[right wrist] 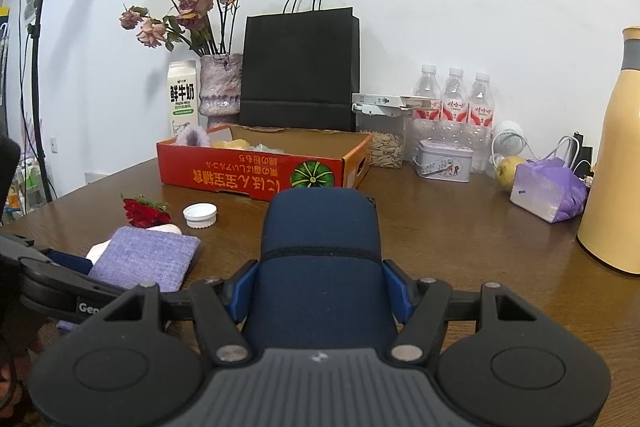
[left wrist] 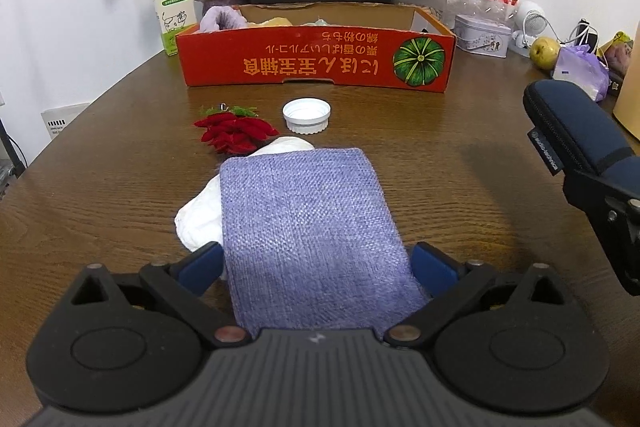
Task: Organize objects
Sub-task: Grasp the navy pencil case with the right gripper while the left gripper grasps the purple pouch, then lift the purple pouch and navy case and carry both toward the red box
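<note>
left fingers flank purple pouch, right fingers clamp navy case

**A lived-in room at home, or a small office**

You work at a rounded wooden table pushed against a white wall. Along the wall stand a vase of dried roses, a milk carton, a black paper bag, bottled water, a tin and a yellow thermos. A light stand rises at the left.

I am working at a dark wooden table standing against a plain white wall, evenly lit.
</note>
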`<state>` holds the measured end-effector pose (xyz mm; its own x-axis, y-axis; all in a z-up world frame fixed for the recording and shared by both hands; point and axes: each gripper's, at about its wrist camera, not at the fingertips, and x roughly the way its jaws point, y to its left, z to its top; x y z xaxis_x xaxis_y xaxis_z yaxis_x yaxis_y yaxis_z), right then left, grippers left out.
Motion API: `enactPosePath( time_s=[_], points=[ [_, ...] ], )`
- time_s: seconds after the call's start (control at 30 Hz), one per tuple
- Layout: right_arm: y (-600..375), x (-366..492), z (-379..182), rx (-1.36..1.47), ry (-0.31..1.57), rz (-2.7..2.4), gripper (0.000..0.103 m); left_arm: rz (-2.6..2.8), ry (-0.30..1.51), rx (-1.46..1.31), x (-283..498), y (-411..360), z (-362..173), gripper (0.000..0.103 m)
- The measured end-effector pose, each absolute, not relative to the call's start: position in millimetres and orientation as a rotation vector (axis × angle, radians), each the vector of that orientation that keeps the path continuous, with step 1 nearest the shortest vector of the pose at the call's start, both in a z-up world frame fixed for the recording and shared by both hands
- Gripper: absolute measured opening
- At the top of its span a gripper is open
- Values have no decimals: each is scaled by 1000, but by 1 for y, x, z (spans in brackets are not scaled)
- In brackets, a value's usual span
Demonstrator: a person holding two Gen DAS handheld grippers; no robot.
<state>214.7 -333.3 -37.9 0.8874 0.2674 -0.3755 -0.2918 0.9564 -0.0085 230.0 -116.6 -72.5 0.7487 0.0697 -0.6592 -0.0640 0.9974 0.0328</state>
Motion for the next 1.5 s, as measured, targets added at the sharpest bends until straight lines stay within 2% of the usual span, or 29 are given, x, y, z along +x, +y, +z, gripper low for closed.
enactPosePath(
  time_s=[0.03, 0.1, 0.13, 0.2, 0.3, 0.97, 1.5],
  points=[
    [-334, 215, -38, -65, 381, 291, 64, 69, 713, 12, 228, -117, -71, 87],
    [-334, 215, -38, -66, 381, 292, 64, 67, 690, 21, 222, -117, -69, 56],
    [-334, 215, -38, -66, 380, 292, 64, 66, 681, 21, 219, -116, -69, 49],
    [-334, 215, -38, -65, 379, 291, 64, 60, 664, 11, 215, -112, -68, 26],
    [-334, 215, -38, -65, 375, 292, 64, 35, 653, -1, 208, -107, -67, 16],
    [-324, 205, -36, -86, 331, 278, 64, -31, 507, -19, 180, -86, -43, 14],
    [-273, 206, -20, -67, 301, 288, 64, -72, 439, -47, 193, -52, -16, 14]
  ],
)
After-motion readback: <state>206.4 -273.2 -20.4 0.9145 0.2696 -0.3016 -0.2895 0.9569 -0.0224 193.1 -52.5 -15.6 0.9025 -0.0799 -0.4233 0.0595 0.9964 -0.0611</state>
